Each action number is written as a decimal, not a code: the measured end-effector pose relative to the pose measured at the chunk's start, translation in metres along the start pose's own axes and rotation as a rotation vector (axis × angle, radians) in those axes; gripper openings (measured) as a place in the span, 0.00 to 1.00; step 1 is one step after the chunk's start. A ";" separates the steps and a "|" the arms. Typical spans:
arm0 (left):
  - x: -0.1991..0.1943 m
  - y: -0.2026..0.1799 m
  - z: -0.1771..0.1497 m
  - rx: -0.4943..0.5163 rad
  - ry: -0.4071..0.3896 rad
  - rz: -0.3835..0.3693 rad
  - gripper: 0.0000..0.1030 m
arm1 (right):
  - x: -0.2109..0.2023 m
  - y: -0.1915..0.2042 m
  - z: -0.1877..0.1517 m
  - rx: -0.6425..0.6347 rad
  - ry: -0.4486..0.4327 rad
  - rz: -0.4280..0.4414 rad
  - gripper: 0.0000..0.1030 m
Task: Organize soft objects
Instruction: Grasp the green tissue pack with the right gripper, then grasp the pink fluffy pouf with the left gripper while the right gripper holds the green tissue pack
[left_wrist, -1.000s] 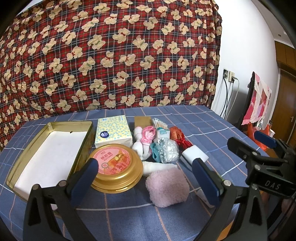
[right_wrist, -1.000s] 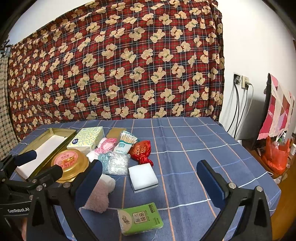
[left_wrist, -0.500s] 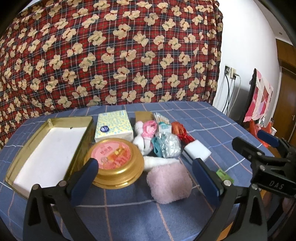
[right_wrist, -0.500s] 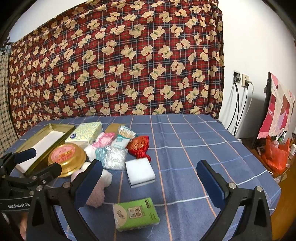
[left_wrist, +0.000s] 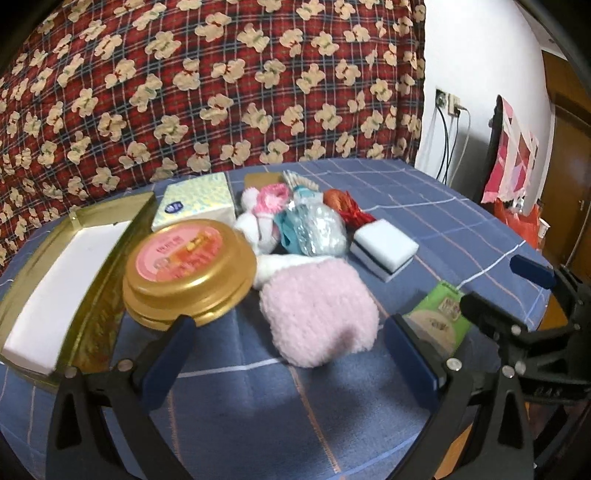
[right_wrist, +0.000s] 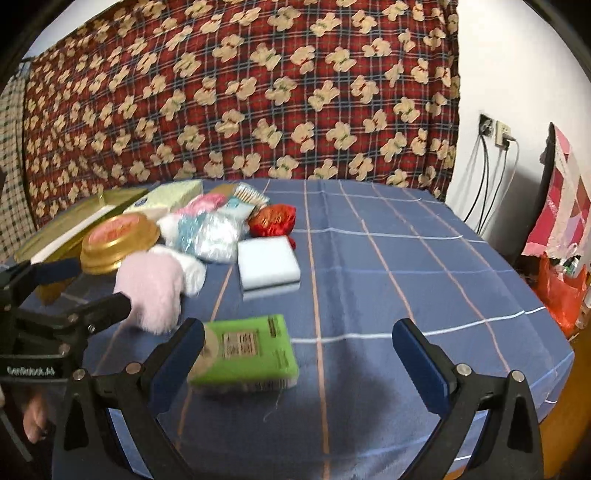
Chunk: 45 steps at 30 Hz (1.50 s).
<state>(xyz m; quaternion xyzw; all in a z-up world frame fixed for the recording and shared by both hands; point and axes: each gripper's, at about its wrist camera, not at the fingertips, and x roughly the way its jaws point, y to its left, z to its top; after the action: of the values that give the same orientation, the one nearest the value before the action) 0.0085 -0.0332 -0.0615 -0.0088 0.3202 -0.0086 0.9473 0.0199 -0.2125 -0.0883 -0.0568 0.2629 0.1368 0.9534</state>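
Blue checked tablecloth (left_wrist: 424, 206) is filling both views; the left gripper (left_wrist: 291, 360) is hovering spread wide, empty, at the pink fluffy cloth (left_wrist: 319, 308) mid-frame, and the right gripper (right_wrist: 295, 363) is gaping, empty, beside the green packet (right_wrist: 247, 349) at lower left.

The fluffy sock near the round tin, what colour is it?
Pale pink, with a white cuff; the fluffy sock shows best in the left wrist view.

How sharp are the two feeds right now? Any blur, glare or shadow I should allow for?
Left wrist view: motion blur softens the gold tin and pink fluffy pad; the left claw casts a soft shadow on the cloth. Right wrist view: the green pack is smeared and its label unreadable; the backdrop is sharper. Both: fisheye bending, dark corners, no strong glare.
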 end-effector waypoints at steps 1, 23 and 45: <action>0.002 0.000 0.000 -0.001 0.005 0.000 0.99 | 0.002 0.001 -0.002 -0.006 0.008 0.012 0.99; 0.022 -0.005 -0.006 0.026 0.057 0.016 0.99 | 0.033 0.000 -0.020 0.011 0.082 0.191 0.69; 0.048 -0.019 0.006 0.044 0.134 -0.056 0.44 | 0.025 -0.023 0.001 0.084 -0.084 0.110 0.69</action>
<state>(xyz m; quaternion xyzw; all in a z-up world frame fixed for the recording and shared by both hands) 0.0503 -0.0534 -0.0853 0.0037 0.3822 -0.0427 0.9231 0.0474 -0.2284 -0.0995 0.0034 0.2309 0.1800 0.9562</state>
